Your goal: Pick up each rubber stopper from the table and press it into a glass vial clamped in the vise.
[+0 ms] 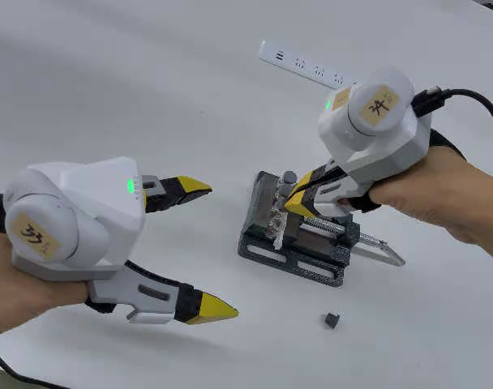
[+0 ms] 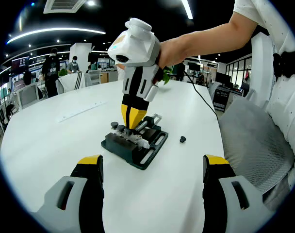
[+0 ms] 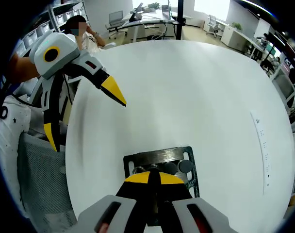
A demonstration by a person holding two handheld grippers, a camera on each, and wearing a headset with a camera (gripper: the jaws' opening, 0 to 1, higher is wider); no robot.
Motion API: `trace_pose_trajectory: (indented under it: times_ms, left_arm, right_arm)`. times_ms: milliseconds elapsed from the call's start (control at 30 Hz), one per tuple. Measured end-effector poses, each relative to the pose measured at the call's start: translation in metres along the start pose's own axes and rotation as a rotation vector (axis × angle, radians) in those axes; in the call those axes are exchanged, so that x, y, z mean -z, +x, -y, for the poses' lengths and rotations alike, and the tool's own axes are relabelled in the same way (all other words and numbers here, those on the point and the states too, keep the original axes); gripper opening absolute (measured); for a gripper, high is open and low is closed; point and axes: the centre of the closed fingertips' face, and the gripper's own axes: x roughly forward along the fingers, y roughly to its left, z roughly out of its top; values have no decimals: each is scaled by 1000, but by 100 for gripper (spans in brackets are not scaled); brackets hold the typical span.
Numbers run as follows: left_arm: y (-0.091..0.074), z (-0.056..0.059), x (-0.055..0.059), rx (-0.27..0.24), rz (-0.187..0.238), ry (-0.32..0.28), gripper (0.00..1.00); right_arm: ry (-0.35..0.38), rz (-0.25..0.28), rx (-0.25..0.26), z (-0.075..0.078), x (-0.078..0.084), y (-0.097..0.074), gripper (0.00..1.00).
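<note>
Where closed right tool (image 1: 294, 203) overlaps vise (image 1: 310, 264), vials (image 1: 276, 230) barely discernible

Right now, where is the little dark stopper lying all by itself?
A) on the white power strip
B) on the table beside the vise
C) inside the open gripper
B: the loose stopper lies on the table, just off the vise.

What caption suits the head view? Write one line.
Right gripper, jaws together, at the dark metal bench vise; left gripper hovers open nearby; one small dark rubber stopper lies on the white table.
</note>
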Motion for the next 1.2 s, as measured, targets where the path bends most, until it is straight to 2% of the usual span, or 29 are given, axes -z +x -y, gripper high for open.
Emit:
trace_pose_trajectory:
  times_ms: [633, 900, 1200]
  left_arm:
    - [3, -6, -2, -3, 19, -3, 82]
    - [5, -7, -4, -5, 31, -8, 82]
    - [6, -8, -5, -9, 37, -8, 82]
  right_arm:
    - [5, -55, -25, 2, -2, 3, 0]
    - [-37, -120, -37, -1, -3, 4, 0]
    - [-23, -137, -50, 0, -3, 6, 0]
